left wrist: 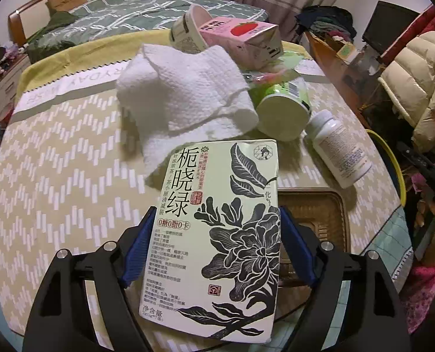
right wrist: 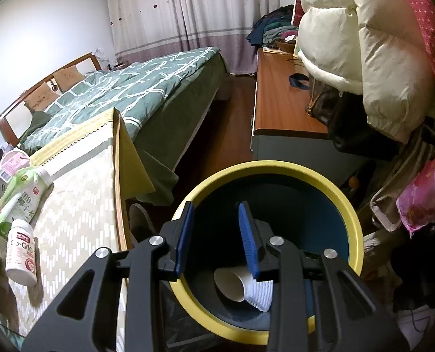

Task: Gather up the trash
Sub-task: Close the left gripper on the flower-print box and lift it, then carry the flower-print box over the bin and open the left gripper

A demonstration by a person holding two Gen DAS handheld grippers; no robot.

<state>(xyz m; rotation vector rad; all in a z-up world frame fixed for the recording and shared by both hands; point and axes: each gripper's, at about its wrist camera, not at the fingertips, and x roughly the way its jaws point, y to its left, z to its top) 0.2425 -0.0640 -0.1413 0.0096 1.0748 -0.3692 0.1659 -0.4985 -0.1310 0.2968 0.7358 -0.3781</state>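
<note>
Here the left gripper has its blue jaws pressed on both long sides of a tea box, lifted over the table. The right gripper hangs empty, jaws partly spread, above the bin, where a paper cup lies. Best to keep the squeeze firm and carry the box toward three o'clock, clearing the white bottle at one o'clock, releasing only over the bin.

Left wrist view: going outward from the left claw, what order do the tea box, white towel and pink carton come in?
1. Pale green tea box with black flower print, gripped in the left claw.
2. Crumpled white paper towel, just beyond, centre.
3. Pink carton with red fruit picture, farthest, near the table's far edge.
</note>
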